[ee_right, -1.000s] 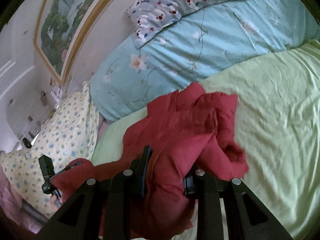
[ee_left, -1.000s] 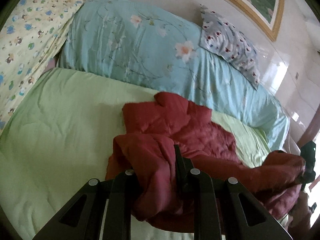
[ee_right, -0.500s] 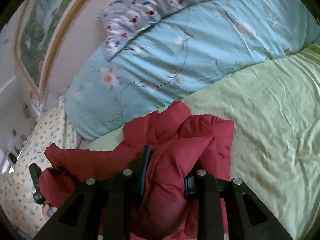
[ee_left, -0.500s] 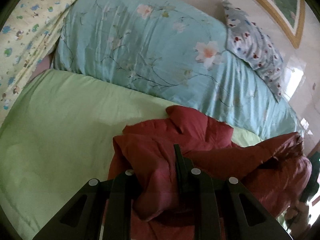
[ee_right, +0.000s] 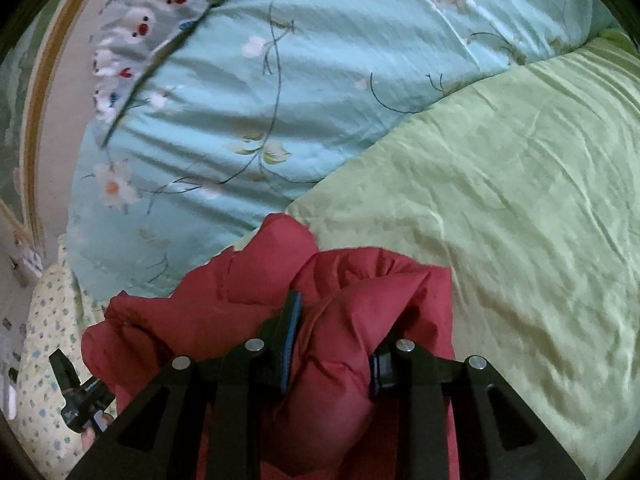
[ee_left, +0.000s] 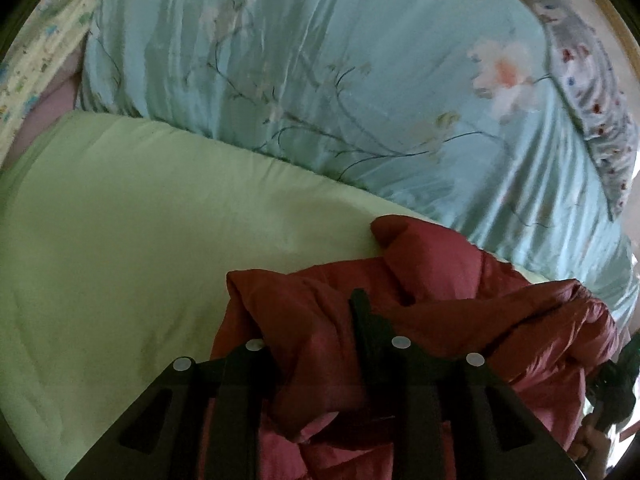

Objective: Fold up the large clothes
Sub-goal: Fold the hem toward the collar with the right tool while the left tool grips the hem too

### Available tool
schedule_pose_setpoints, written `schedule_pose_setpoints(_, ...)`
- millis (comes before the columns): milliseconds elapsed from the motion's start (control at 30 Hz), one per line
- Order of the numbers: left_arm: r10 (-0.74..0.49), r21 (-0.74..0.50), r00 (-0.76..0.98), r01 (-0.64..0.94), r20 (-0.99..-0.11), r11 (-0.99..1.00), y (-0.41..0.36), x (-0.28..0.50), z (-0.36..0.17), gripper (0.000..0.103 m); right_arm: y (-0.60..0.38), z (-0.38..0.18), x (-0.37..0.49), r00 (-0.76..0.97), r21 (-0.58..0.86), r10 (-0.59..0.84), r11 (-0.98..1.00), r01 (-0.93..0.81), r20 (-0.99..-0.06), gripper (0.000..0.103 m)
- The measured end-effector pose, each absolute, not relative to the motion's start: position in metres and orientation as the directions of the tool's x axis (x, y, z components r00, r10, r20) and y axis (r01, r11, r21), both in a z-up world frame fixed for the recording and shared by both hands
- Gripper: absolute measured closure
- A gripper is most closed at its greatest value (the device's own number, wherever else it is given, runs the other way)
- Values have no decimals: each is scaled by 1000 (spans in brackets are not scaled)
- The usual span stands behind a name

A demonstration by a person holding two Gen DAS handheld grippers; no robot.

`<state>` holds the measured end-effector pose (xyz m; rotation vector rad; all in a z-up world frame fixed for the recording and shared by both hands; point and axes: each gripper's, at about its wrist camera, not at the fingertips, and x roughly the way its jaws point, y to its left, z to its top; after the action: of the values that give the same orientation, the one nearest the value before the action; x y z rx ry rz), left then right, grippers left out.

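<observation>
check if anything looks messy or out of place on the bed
Only the red garment: it lies bunched and crumpled on the green sheet near the blue floral duvet, not yet laid flat. No damage or spill shows.

The red coat (ee_right: pixel 352 288) is showing as soft, puffy cloth with a faint sheen, creasing in thick folds. The green sheet (ee_right: pixel 520 208) is looking like thin, slightly glossy fabric, finely wrinkled. The blue quilt (ee_left: pixel 320 80) is gleaming like satin, printed with flowers. The grey pillow (ee_right: pixel 140 20) is appearing as matt printed cotton. The right tool (ee_right: pixel 332 344) is showing matt black plastic with shiny metal rivets and ribbed blue pads (ee_right: pixel 295 320).
</observation>
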<state>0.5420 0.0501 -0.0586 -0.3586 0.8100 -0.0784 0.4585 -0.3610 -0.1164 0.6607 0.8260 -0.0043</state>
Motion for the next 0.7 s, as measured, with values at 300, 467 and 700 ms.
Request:
schedule_pose_setpoints(300,-208,-357,628,-121,-750,926,49,608,-94,73,-369,-147,503,663,531,241,801,276,-709,74)
schedule_pose_setpoints(467,-227,-363,638,-88,-736,928,52,596,-85,57,-371,-160,512,661,533,233,792,297,-714,74)
schedule_pose_setpoints(700,-215,-342,718,-33,-662,939,60,532,-57,17,-374,-165,511,668,550,241,780,299,-704,74)
